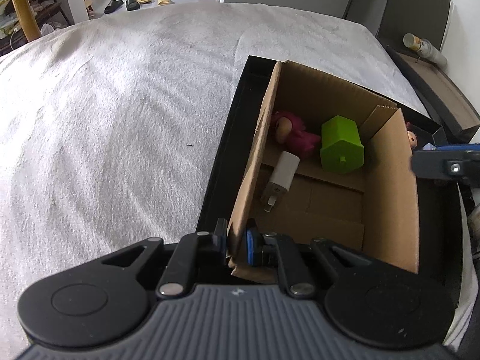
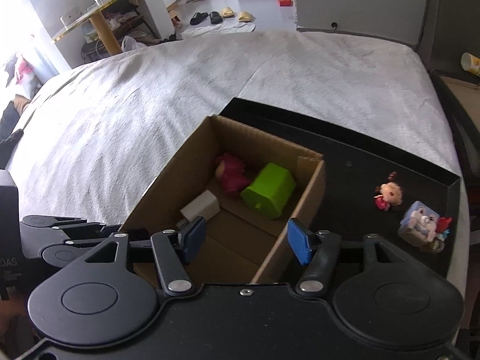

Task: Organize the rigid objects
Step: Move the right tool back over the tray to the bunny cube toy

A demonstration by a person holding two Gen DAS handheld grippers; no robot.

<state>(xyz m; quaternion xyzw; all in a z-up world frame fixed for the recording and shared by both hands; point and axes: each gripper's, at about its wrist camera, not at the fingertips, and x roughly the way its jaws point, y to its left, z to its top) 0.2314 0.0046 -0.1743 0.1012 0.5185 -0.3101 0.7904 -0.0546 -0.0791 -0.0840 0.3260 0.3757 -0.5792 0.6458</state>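
Observation:
An open cardboard box [image 1: 390, 186] sits in a black tray [image 1: 220, 162] on the bed. Inside it lie a green hexagonal block [image 1: 340, 147], a pink doll [image 1: 295, 133] and a white charger plug [image 1: 282, 174]. My left gripper [image 1: 236, 237] is shut on the box's near left wall. In the right wrist view my right gripper [image 2: 246, 237] hangs open above the box [image 2: 168, 186], nothing pressed between its blue pads [image 2: 298, 241]. On the tray floor [image 2: 345, 186] to the right of the box lie a small doll figure [image 2: 387, 195] and a blue cube toy [image 2: 420, 225].
A white blanket [image 1: 120, 105] covers the bed around the tray. A dark shelf [image 1: 432, 81] with a pale cup [image 1: 415, 42] runs along the right side. Slippers [image 2: 222, 15] and a yellow-topped table [image 2: 96, 15] stand on the floor beyond the bed.

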